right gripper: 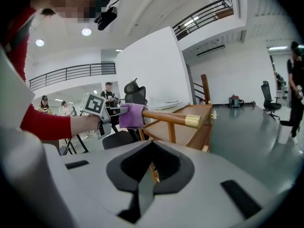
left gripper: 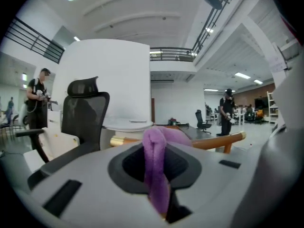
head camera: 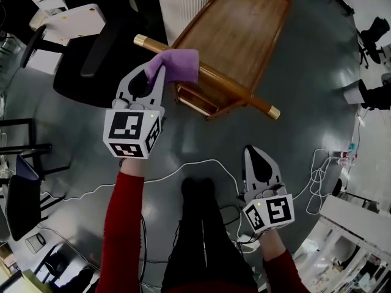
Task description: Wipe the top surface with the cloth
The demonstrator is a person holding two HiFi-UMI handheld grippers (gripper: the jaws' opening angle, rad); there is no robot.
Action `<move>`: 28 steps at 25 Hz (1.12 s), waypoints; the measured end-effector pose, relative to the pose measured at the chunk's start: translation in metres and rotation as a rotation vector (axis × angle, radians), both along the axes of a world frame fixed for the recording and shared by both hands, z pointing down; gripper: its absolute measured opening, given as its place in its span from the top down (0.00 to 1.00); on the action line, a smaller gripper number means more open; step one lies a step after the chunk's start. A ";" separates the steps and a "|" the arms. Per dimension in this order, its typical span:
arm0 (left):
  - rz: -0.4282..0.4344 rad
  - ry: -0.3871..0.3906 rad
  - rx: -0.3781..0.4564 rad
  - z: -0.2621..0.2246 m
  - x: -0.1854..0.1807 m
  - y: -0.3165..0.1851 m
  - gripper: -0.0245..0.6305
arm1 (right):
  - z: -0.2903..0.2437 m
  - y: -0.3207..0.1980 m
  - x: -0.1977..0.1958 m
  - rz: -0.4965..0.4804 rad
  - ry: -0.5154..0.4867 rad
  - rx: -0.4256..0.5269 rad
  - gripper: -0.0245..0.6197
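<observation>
Cloth: purple cloth (head camera: 174, 65), bunched, at 11 o'clock of the head view; it sits on the handle rail (head camera: 215, 80) near that rail's left, brass-capped end.
Grip on cloth: left gripper (head camera: 148, 78) has its fingers (left gripper: 71, 175) clamped on a fold of the cloth, which stands upright between them in the left gripper view; the loose part hangs out beyond the tips onto the rail.
Rail: round wooden bar with brass caps, running from 10 o'clock to 4 o'clock across the near end of the table (head camera: 282, 17).
Top surface: bare wood panel (head camera: 241, 26) inside a raised rim, at 1 o'clock from the cloth and apart from it.
Step in hand: judged as the approach; the cloth is gripped and at the table, but sits on the rail and not yet on the panel.
Next move: judged to call for lifting the cloth over the rail toward 1 o'clock, lowering it until the loose part lies flat on the wood, then stroking along the panel while keeping the fingers off the rim.
Right gripper: right gripper (head camera: 253, 154) at 5 o'clock, low over the floor (head camera: 305, 84) and well apart from the table; fingers together, nothing between them.
Surroundings: black office chair (head camera: 91, 60) at 9 o'clock of the cloth; white cables (head camera: 201, 162) on the floor.
</observation>
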State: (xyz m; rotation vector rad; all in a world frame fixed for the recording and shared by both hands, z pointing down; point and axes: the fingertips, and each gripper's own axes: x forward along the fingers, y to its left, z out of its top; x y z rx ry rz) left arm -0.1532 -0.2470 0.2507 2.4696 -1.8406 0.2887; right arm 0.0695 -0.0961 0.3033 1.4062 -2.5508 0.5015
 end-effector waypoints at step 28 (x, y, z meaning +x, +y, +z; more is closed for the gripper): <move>0.188 0.028 -0.070 0.110 0.062 0.000 0.88 | 0.033 0.004 0.011 0.016 0.012 -0.013 0.94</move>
